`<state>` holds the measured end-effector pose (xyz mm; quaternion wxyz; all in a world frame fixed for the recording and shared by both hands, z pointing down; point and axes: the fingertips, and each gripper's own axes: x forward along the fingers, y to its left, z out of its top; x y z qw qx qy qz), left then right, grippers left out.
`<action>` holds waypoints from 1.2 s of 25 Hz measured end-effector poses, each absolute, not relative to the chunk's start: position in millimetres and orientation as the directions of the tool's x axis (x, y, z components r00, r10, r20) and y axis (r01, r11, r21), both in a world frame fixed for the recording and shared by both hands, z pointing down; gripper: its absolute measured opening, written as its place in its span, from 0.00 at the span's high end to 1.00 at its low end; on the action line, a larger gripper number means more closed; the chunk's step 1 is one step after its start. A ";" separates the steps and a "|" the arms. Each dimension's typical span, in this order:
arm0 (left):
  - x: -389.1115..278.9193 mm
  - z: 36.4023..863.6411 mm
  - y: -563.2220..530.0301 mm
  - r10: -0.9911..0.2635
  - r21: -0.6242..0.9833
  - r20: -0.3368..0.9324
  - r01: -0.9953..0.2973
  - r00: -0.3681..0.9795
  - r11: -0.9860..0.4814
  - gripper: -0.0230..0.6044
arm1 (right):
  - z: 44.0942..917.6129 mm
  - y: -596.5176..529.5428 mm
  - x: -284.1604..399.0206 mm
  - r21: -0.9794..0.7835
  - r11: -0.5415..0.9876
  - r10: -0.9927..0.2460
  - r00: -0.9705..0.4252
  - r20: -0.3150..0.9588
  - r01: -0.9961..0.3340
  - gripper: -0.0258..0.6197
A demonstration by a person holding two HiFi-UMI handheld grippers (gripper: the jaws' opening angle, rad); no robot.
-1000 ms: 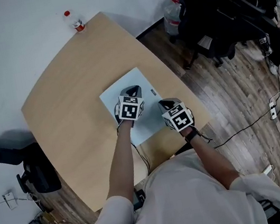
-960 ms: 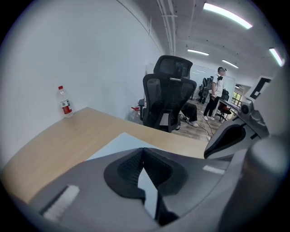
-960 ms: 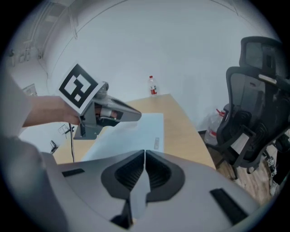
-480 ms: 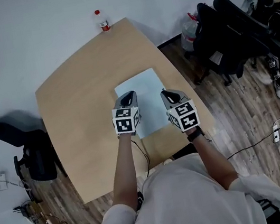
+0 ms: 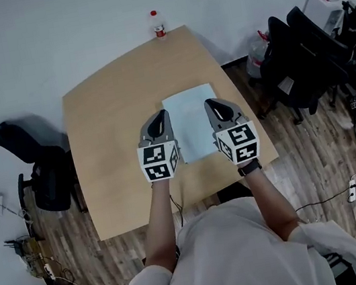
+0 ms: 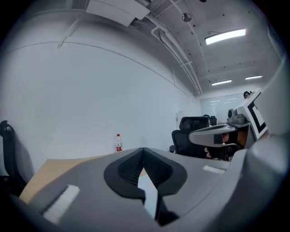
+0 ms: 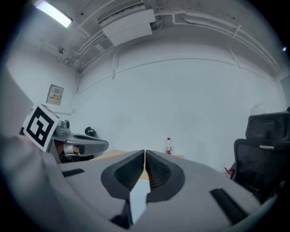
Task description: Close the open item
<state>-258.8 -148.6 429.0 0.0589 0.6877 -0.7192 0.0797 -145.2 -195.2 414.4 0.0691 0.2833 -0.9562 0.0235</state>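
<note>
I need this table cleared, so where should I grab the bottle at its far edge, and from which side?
Take the bottle round its middle, coming level from the near side. It stands upright at the table's far edge with the wall behind, so the near side looks the only open approach, and its round body suits jaws closing on its flanks.

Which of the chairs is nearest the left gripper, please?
The lone black chair left of the table; the other chairs cluster on its right, beyond the right gripper.
</note>
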 end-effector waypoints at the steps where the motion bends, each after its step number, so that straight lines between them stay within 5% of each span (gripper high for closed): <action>1: -258.6 422.3 -141.9 -0.982 -0.039 0.178 -0.998 -0.061 0.055 0.95 | 405.7 -190.5 -146.5 0.001 0.840 -0.538 -0.834 0.125 -0.542 0.94; 13: -237.9 366.8 -75.2 -0.992 -0.067 0.017 -0.990 -0.122 0.120 0.95 | 363.6 -134.7 -147.4 0.079 0.849 -0.527 -0.849 0.034 -0.523 0.94; 30: -217.2 374.0 -54.1 -0.994 -0.037 0.023 -0.994 -0.103 0.102 0.95 | 375.3 -112.1 -120.0 0.049 0.821 -0.571 -0.820 0.035 -0.569 0.94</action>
